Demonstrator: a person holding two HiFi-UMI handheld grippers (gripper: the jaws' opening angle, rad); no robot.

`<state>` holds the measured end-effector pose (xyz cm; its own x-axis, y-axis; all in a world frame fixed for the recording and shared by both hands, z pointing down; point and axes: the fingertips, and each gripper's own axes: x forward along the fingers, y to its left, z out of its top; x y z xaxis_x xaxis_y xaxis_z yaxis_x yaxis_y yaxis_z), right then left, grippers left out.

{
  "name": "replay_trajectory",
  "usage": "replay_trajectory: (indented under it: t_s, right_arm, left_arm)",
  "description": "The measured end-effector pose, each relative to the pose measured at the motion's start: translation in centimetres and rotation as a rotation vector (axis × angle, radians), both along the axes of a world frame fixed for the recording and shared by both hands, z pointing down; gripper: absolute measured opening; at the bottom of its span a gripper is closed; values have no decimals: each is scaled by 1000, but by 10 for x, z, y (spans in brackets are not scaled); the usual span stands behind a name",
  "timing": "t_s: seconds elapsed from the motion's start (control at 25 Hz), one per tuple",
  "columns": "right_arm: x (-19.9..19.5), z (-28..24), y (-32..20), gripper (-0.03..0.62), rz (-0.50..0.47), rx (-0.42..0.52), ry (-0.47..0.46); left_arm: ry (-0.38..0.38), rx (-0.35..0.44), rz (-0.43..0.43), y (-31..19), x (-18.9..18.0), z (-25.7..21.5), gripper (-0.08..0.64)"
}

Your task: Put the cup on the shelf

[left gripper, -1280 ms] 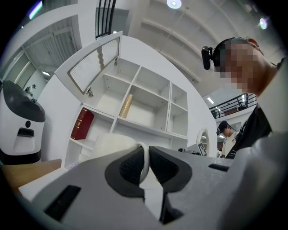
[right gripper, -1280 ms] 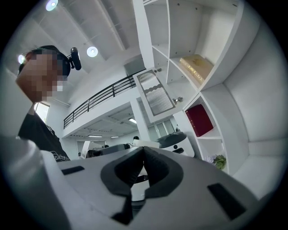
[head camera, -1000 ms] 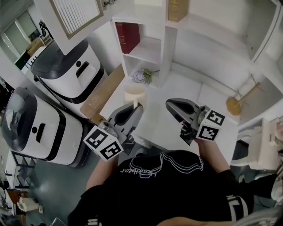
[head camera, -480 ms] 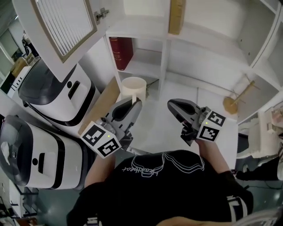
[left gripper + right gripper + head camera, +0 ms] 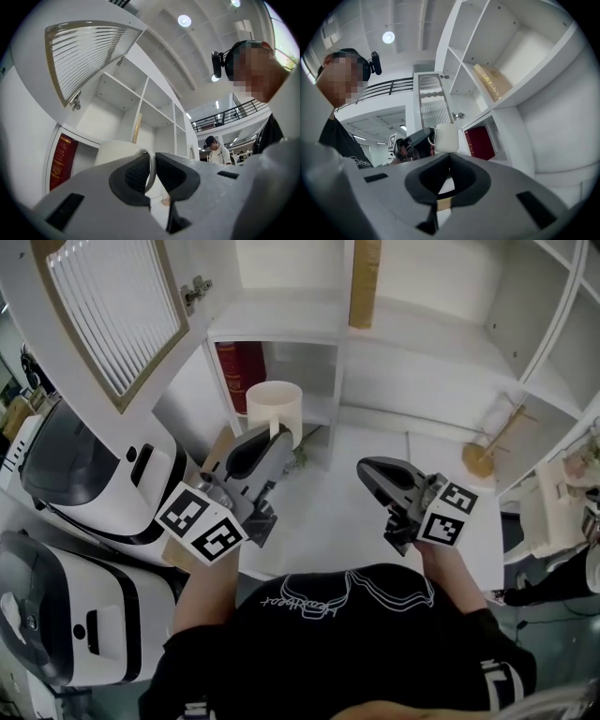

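A cream cup (image 5: 274, 407) hangs in the air in front of the white shelf unit (image 5: 281, 326), level with the low compartment that holds a red book (image 5: 239, 362). My left gripper (image 5: 280, 433) is shut on the cup's handle. In the left gripper view the thin handle (image 5: 151, 169) sits pinched between the dark pads, and the cup body (image 5: 117, 151) rises beyond them. My right gripper (image 5: 366, 468) is shut and holds nothing, off to the right over the white counter (image 5: 450, 442). The right gripper view shows the cup (image 5: 446, 138) held by the left gripper (image 5: 417, 138).
An open louvred cabinet door (image 5: 112, 315) sticks out at the upper left. A tan book (image 5: 364, 282) stands on a higher shelf. A wooden mallet-like piece (image 5: 483, 457) lies at the counter's right. Two white and black machines (image 5: 94, 474) stand on the floor at left.
The left gripper has carried the cup up and away from me, towards the shelf compartments. The right gripper has shifted only slightly. The head view has tilted up, showing more of the shelf.
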<state>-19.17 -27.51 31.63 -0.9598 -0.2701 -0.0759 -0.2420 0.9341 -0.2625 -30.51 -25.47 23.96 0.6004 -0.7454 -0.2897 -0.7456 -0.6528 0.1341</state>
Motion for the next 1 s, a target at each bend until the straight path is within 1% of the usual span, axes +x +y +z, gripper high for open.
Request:
replay_trajectory:
  t_s: [0.24,0.48,0.68,0.8,1.0]
  right_arm:
    - [-9,2,-10,6,39,1,0]
    - [-12,6,-23,6,83,7,4]
    - [-15,11,-29,6,92,3,10]
    - [-11,14,-35,6,114,-4,8]
    - [1,18,-46,6,158,-22,-2]
  left_arm:
    - [-9,71,9,-24,-19,-33,40]
    - [-40,135,19,-46,-29,-66,40]
    - [-26,195,49,-61,-28,-96,40]
    - [-13,210,58,-75,-27,-108,40]
    - [-2,212,58,-101,-29,-118,40]
